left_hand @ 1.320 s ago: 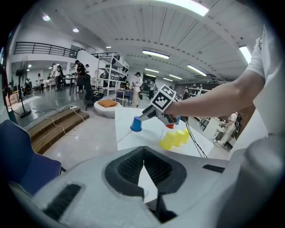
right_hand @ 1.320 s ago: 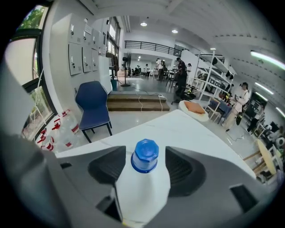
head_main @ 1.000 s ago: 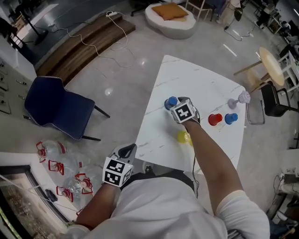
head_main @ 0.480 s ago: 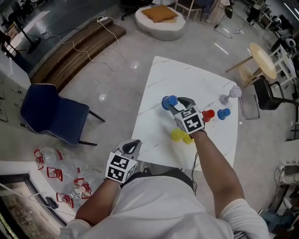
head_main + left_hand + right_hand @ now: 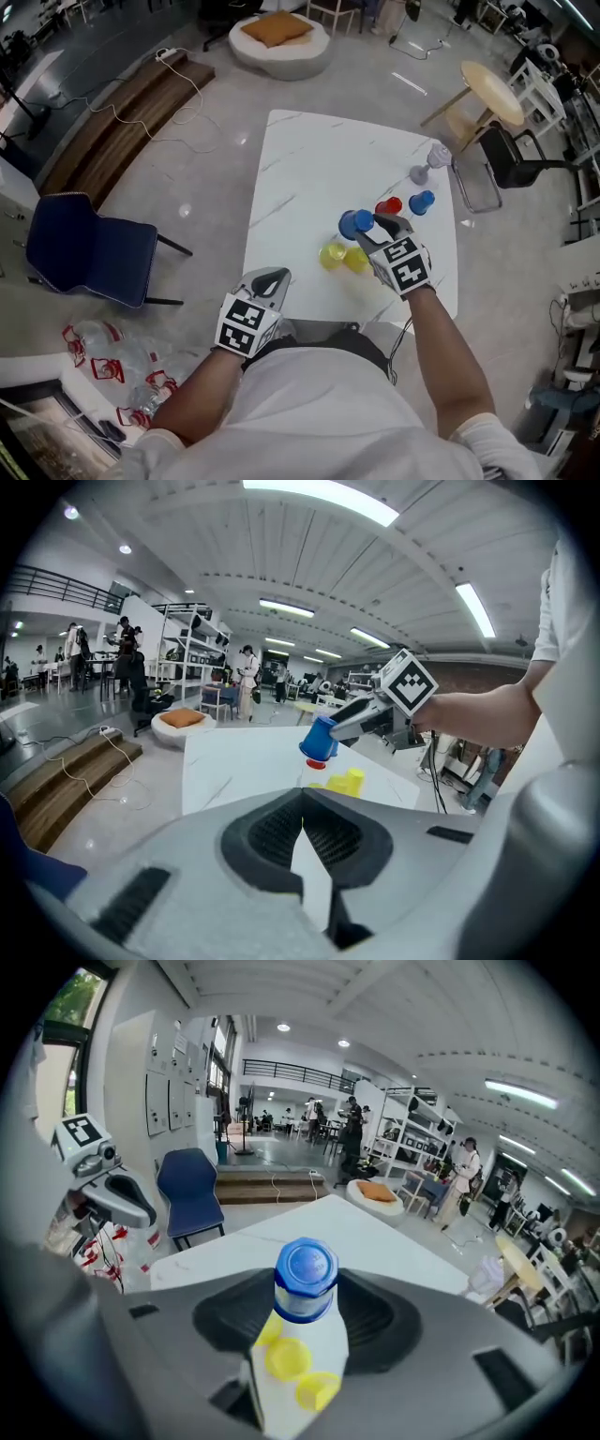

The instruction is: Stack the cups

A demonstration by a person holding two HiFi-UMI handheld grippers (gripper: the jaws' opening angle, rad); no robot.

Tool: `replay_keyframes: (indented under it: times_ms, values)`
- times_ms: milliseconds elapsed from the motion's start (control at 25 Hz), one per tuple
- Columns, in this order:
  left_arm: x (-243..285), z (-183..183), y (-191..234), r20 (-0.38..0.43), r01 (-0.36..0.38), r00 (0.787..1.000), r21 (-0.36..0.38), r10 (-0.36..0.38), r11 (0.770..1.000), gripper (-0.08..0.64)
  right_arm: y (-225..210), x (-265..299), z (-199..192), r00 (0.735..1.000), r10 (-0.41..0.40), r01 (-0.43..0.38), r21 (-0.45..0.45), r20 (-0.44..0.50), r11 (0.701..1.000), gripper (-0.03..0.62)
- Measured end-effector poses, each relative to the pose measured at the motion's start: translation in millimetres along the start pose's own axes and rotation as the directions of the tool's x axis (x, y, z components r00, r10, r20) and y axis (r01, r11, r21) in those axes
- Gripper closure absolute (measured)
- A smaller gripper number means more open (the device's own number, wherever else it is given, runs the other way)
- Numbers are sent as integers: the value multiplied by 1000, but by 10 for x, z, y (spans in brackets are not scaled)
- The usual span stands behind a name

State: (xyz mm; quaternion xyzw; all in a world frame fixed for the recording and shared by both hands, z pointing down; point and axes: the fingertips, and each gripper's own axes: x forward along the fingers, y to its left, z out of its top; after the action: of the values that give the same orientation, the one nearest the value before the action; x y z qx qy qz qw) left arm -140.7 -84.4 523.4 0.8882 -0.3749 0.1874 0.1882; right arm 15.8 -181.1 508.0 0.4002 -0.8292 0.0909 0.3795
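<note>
Since the earlier frames the right gripper [image 5: 368,226] has carried the blue cup [image 5: 352,225] from the far left part of the counter [image 5: 309,169] to a spot above the middle, just beyond the two yellow cups [image 5: 333,255]. Its fingers have just been closing, and they now clamp that cup between them. The left gripper [image 5: 267,279] has drifted closer to the counter's near edge. In the head view the yellow cups stand side by side, touching. Just past the held cup come a red cup [image 5: 388,206] and a second blue cup [image 5: 422,201]. Two clear stemmed glasses [image 5: 419,174] stand farther on, near the right edge. A blue chair [image 5: 89,248] sits on the floor, well apart to the left. In the left gripper view the left gripper's fingers [image 5: 272,832] meet at their tips with nothing between them. Ahead, the blue cup [image 5: 319,740] hangs off the counter in the right gripper, base up and mouth down, slightly tilted. The red cup [image 5: 323,760] shows below its rim and the yellow cups [image 5: 347,782] lie nearer. In the right gripper view the blue cup [image 5: 305,1279] fills the gap between the fingers, its round base toward the camera. The yellow cups [image 5: 286,1358] are on the counter beneath it; whether they hold anything I cannot tell.
</note>
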Motion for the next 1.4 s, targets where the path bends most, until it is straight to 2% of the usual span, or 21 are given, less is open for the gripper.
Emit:
replay_keyframes:
  times_ms: [280,880,960,1040,1120,1240,1400]
  values:
    - [96,29,-180,-10,47,999,21,-47,999,551,90,-114,-640,993,6,-1,38,-115,999,377]
    - [109,-59,-277,-44,55,998,12,-55,998,551,241,25,-735,991,42,-36,44,-127,998,376]
    - [122,-92,-277,-54,55,997,8,-55,998,551,252,40,-749,991,54,-47,63,-125,997,355]
    - [131,-119,-271,-61,54,997,5,-53,999,551,278,16,-711,991,71,-61,91,-110,994,305]
    - [140,-132,-270,-64,53,997,1,-53,999,551,260,-50,-667,994,73,-64,105,-85,992,304]
    - [185,-134,-284,-69,53,996,-2,-53,999,551,113,-208,-633,998,53,-49,146,-26,988,315]
    - [294,-57,-325,-59,52,997,9,-51,999,551,-215,-444,-638,997,11,-33,277,82,960,373]
